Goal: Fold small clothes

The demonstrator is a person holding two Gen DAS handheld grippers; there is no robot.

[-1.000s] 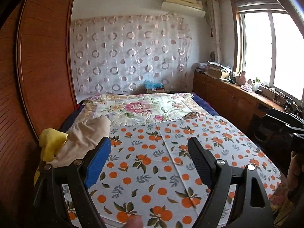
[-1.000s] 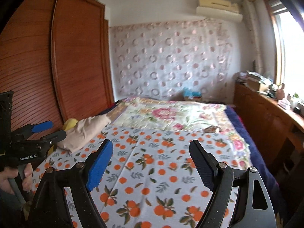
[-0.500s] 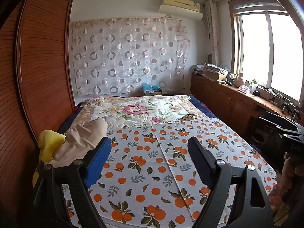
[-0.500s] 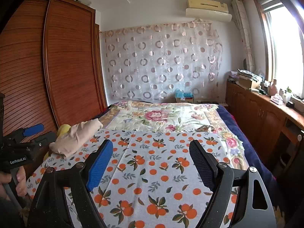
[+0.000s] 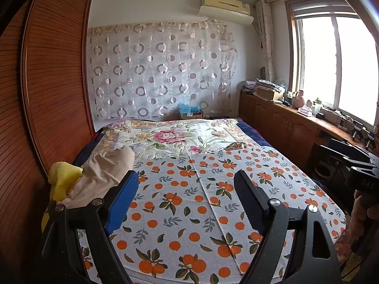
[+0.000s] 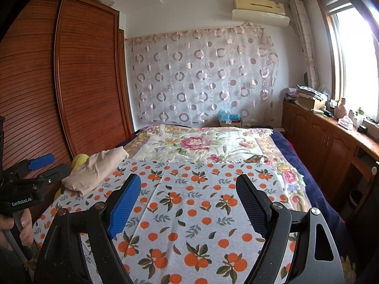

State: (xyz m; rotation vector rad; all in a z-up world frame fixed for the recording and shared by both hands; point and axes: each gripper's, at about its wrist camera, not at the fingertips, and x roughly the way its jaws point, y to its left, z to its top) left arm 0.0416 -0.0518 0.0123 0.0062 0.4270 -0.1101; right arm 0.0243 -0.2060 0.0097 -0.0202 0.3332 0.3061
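A beige garment (image 5: 104, 172) lies bunched at the left edge of the bed, on a yellow garment (image 5: 62, 177). In the right wrist view the beige garment (image 6: 94, 169) and a bit of the yellow garment (image 6: 80, 159) sit left of centre. My left gripper (image 5: 186, 174) hovers open over the orange-print cloth (image 5: 201, 201), just right of the beige garment, holding nothing. My right gripper (image 6: 188, 177) is open and empty over the same orange-print cloth (image 6: 189, 213). The left gripper (image 6: 51, 165) also shows at the left edge of the right wrist view, in a hand (image 6: 14, 227).
A wooden wardrobe (image 5: 47, 106) runs close along the bed's left side. A floral quilt (image 5: 170, 137) covers the far half, with a small patterned item (image 5: 236, 145) on it. A cluttered wooden cabinet (image 5: 284, 123) and window stand right. A box (image 5: 190, 112) sits beyond the bed.
Both views shifted slightly about a second ago and have since held steady. Both grippers keep the same wide opening. The garments have not moved.
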